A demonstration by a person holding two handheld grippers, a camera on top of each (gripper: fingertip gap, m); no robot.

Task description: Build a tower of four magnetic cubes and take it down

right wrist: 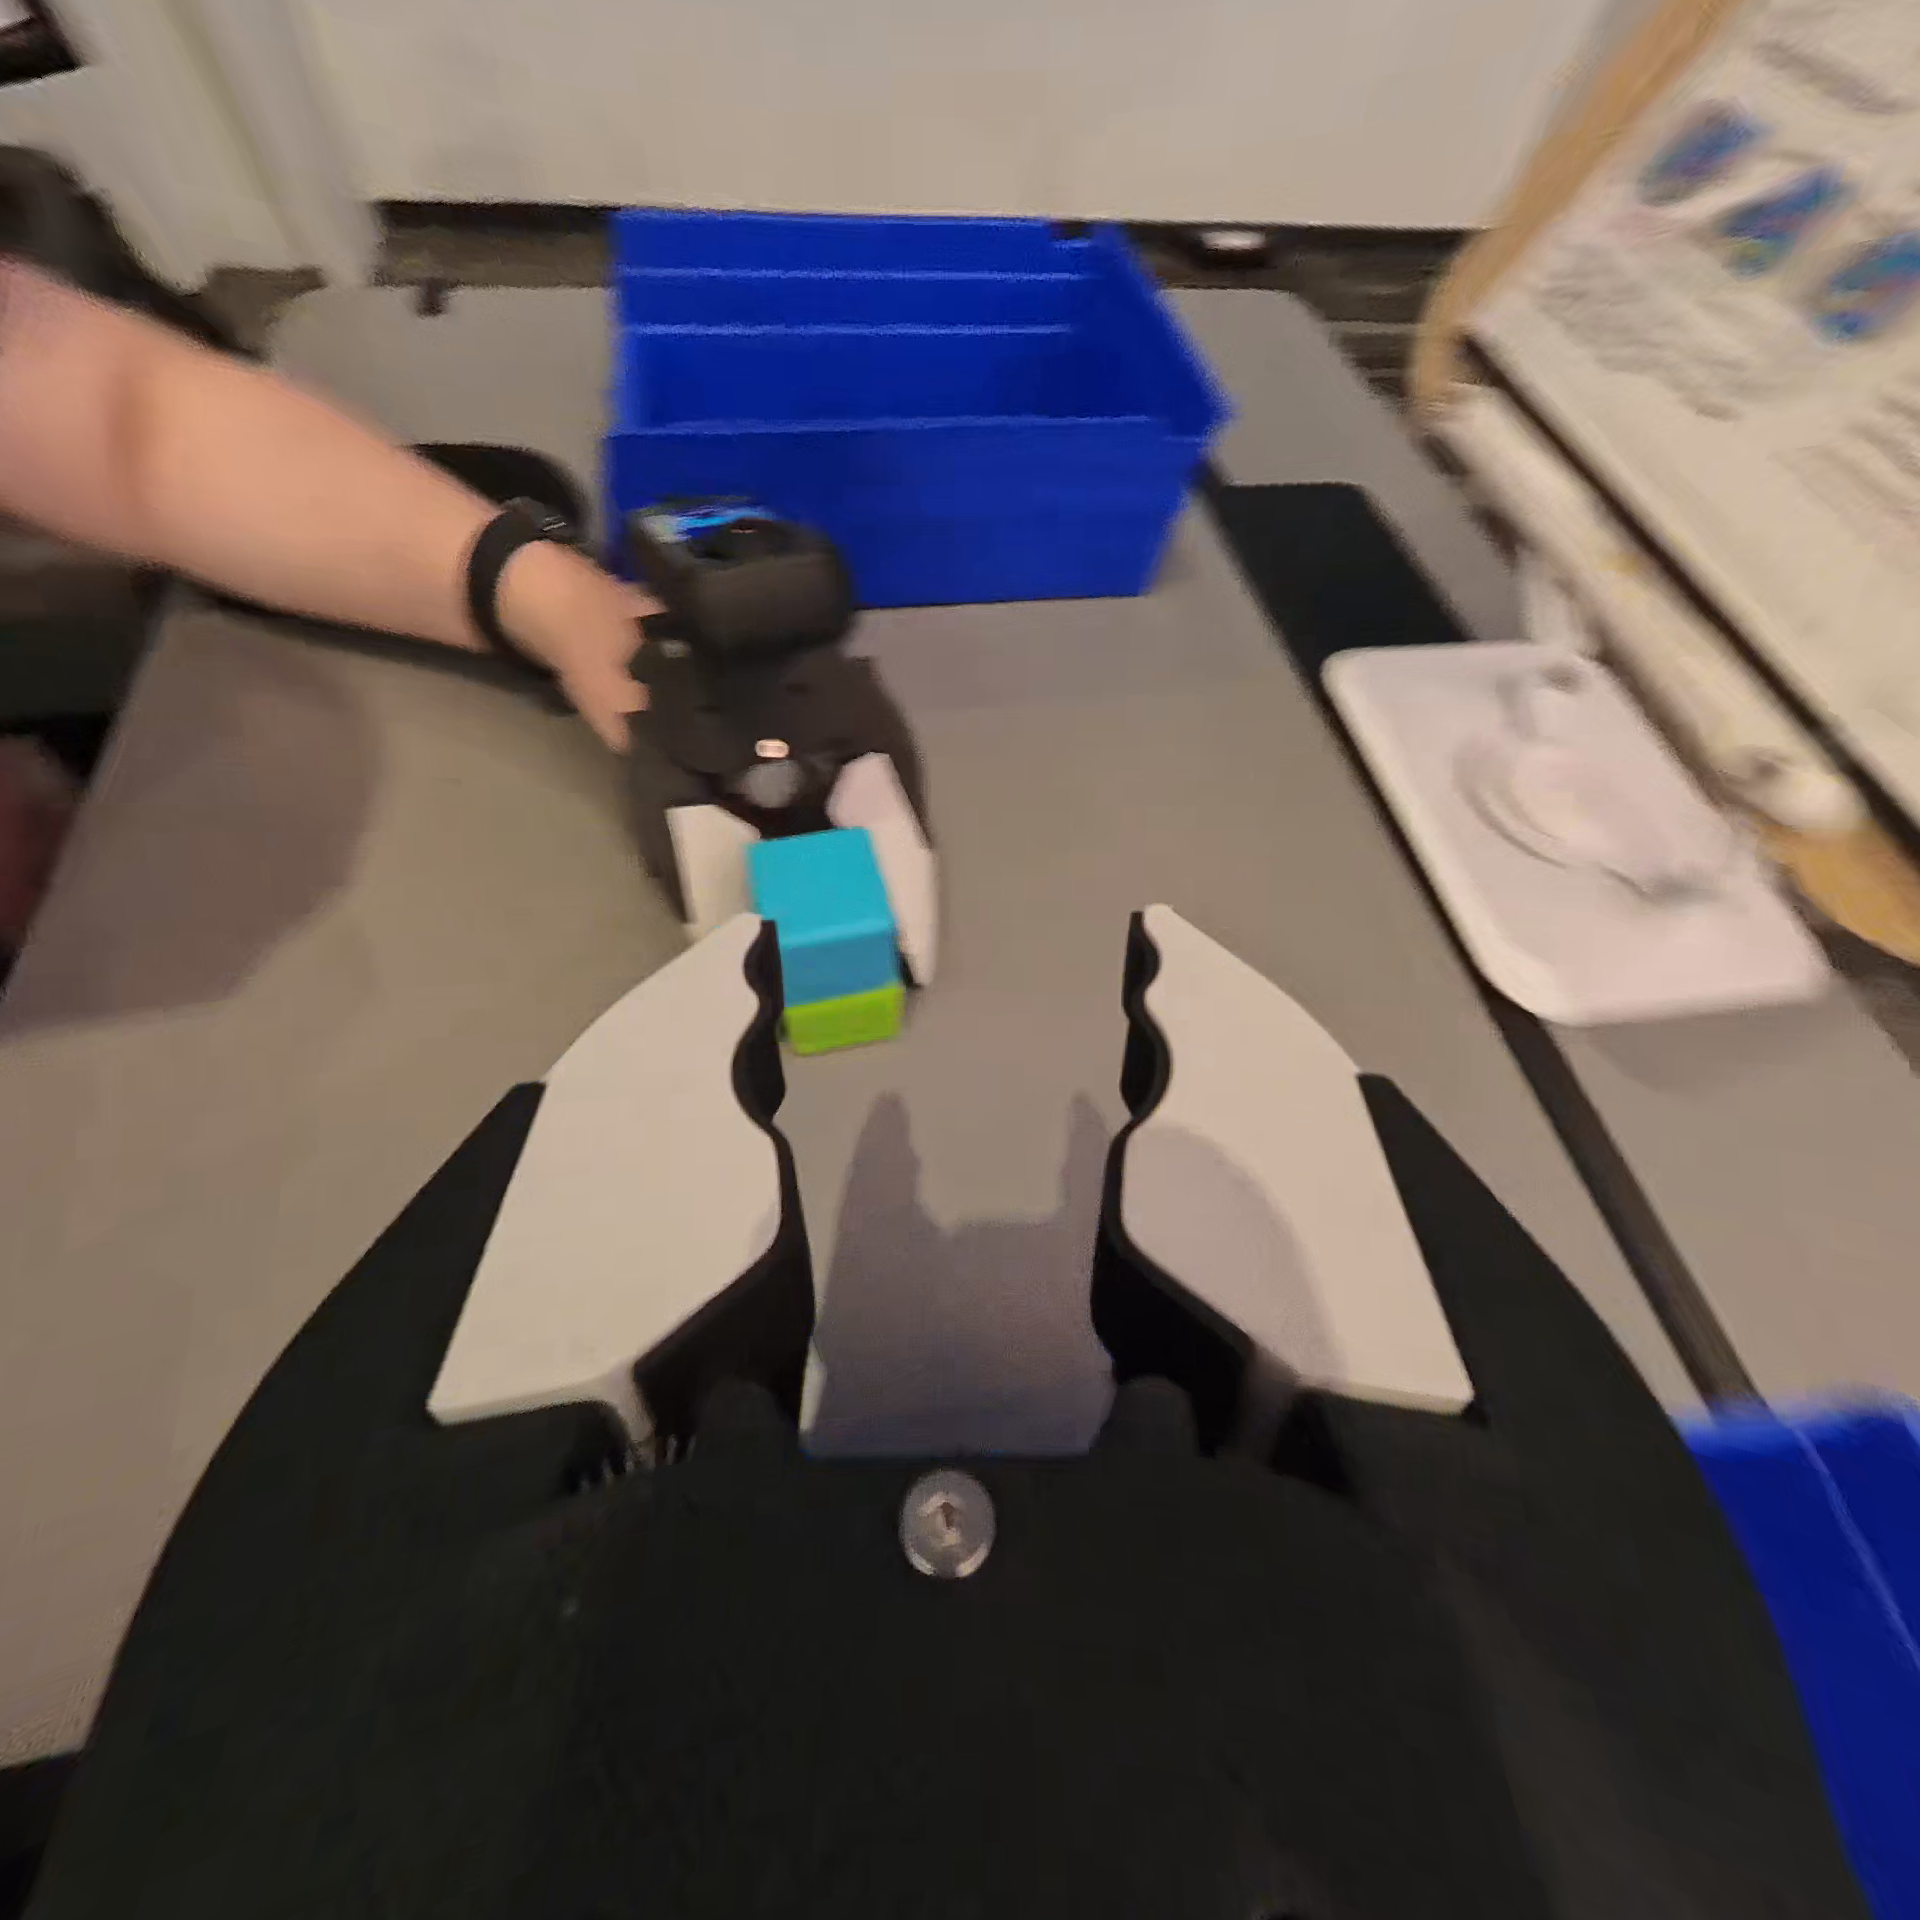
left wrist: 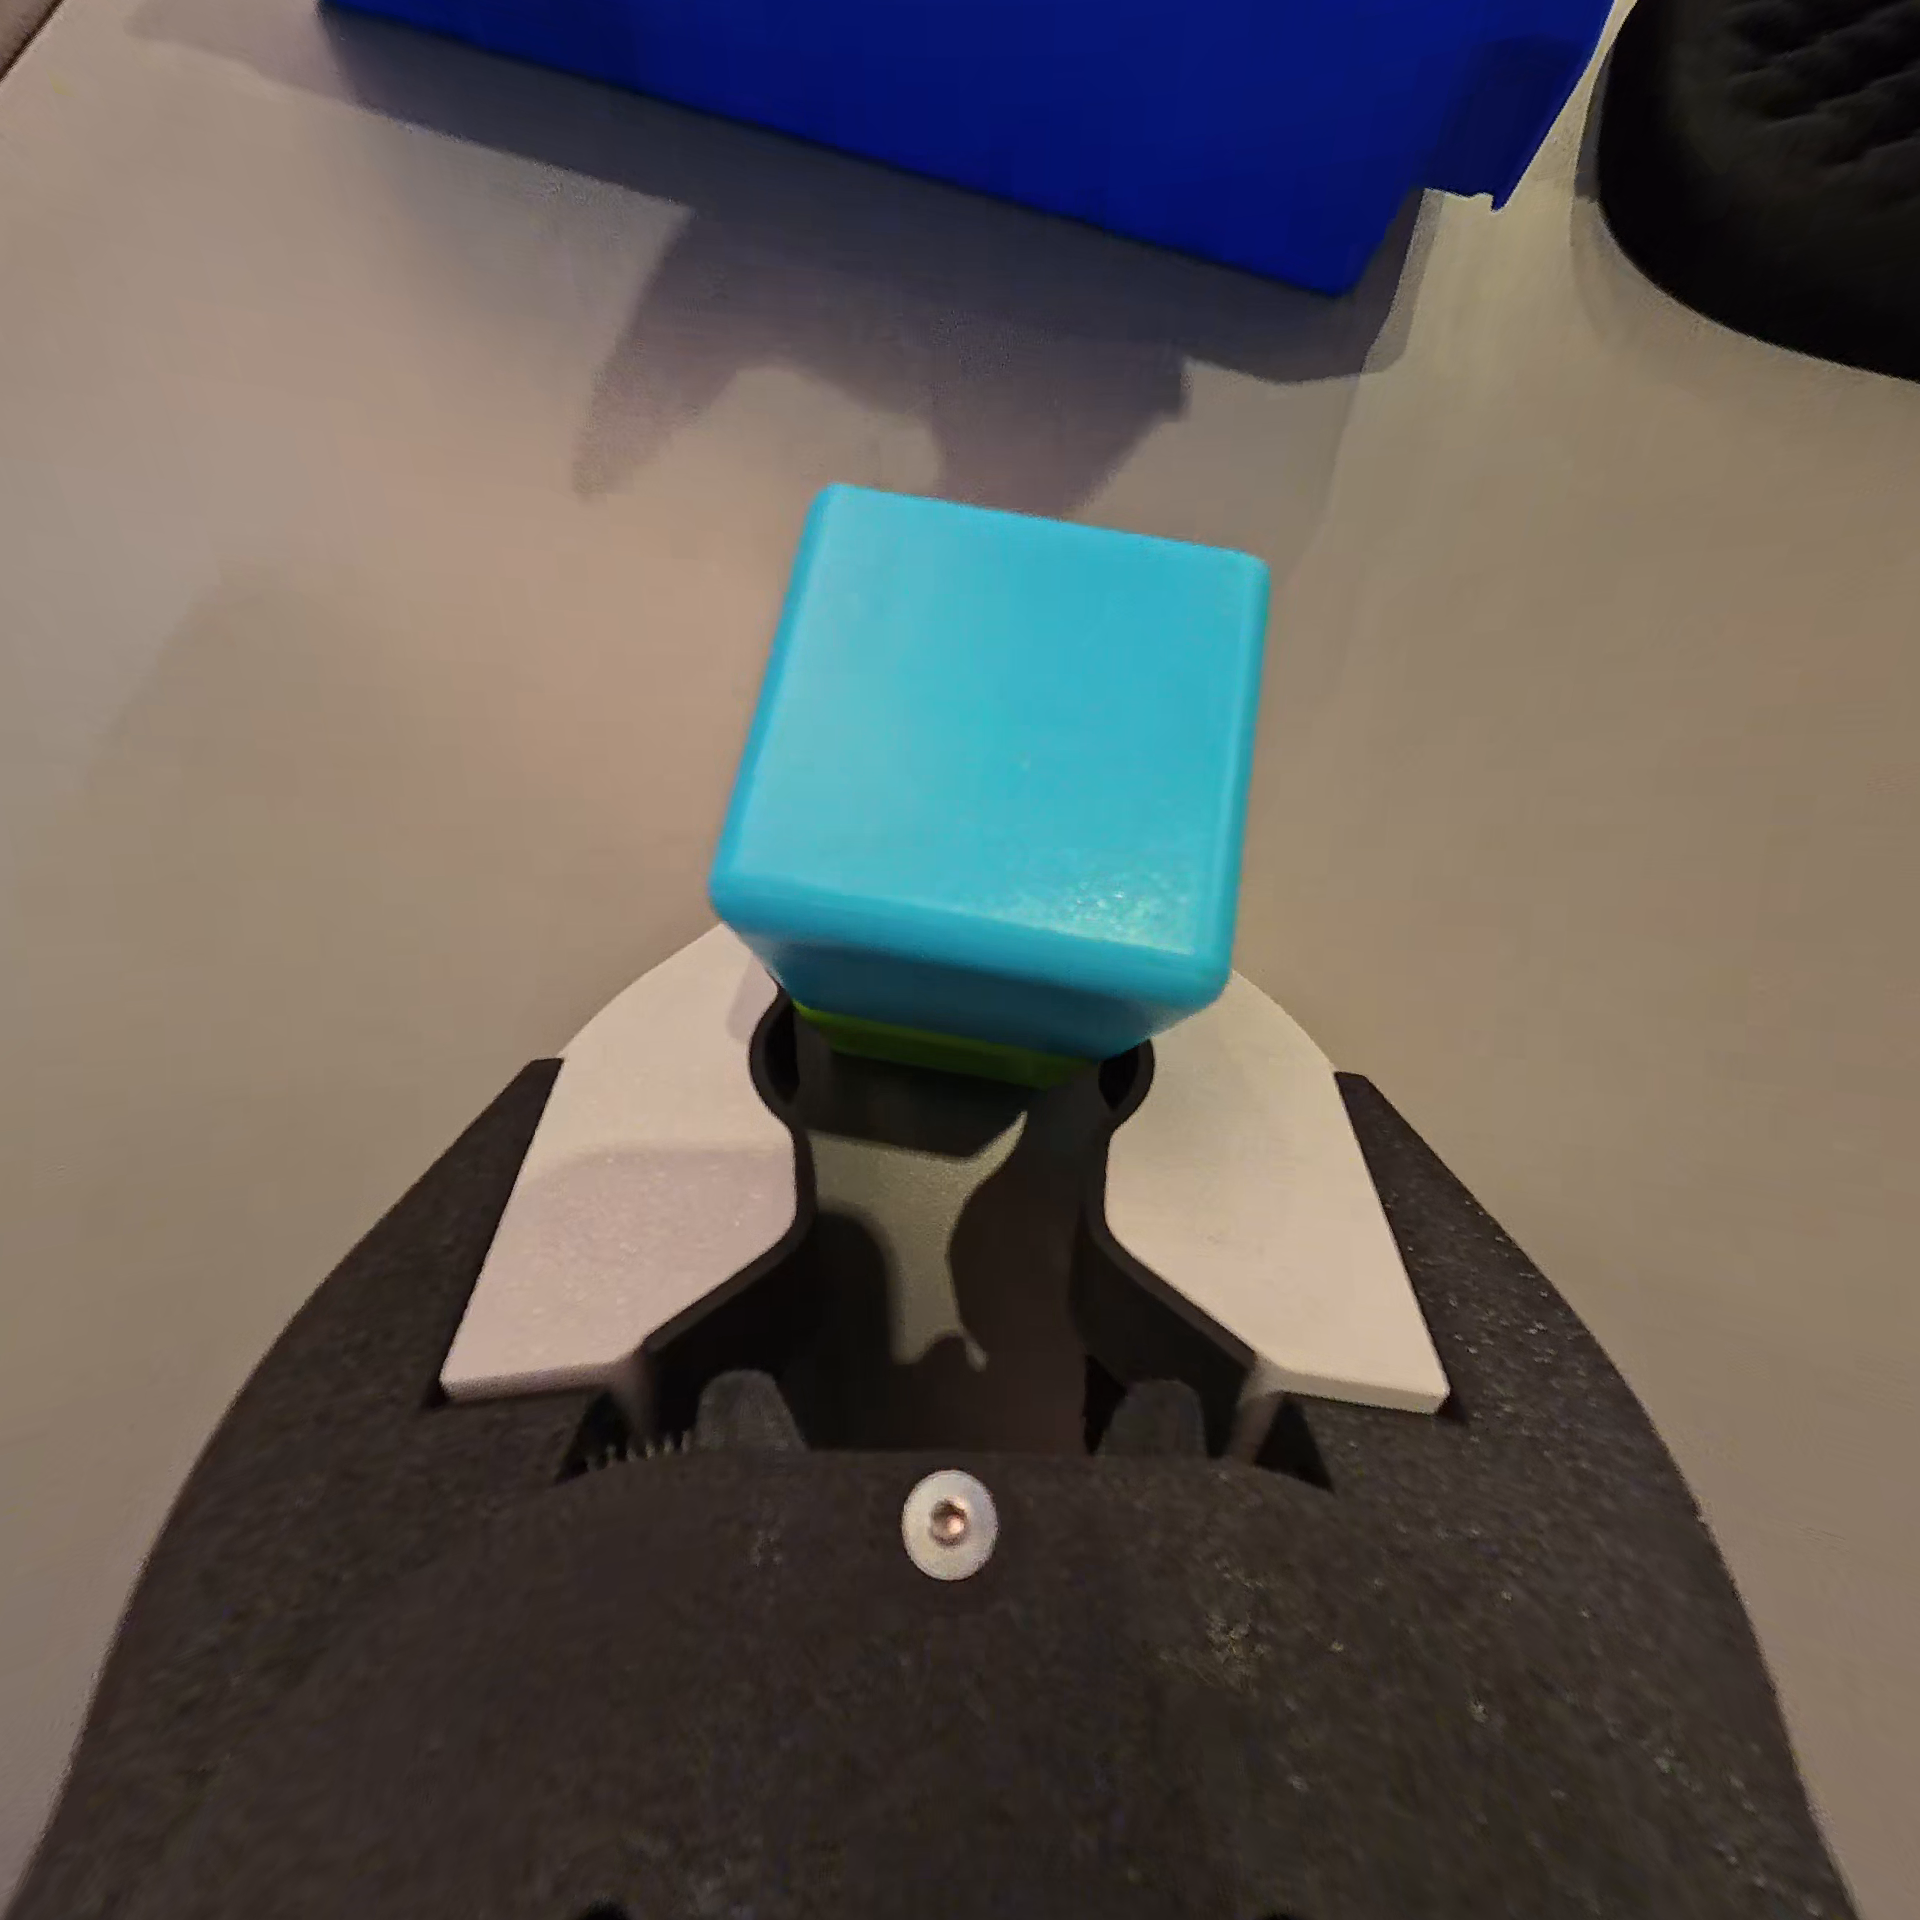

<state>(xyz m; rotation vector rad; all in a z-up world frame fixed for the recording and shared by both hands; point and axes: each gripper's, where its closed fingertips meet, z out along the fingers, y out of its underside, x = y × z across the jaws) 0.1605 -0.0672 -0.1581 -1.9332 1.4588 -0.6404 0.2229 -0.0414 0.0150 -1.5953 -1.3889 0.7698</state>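
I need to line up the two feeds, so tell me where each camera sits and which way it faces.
Left wrist view: on the left tongs, looking steeply down at the teal cube on the green cube; only its fingers show.
Right wrist view: on the open right tongs, raised, looking across the table; a forearm shows.
Shared: both cubes, the blue bin, the left tongs.

Turquoise cube over lime-green cube. Grey bench, deep blue bin, white tray. Black claw, white fingers.
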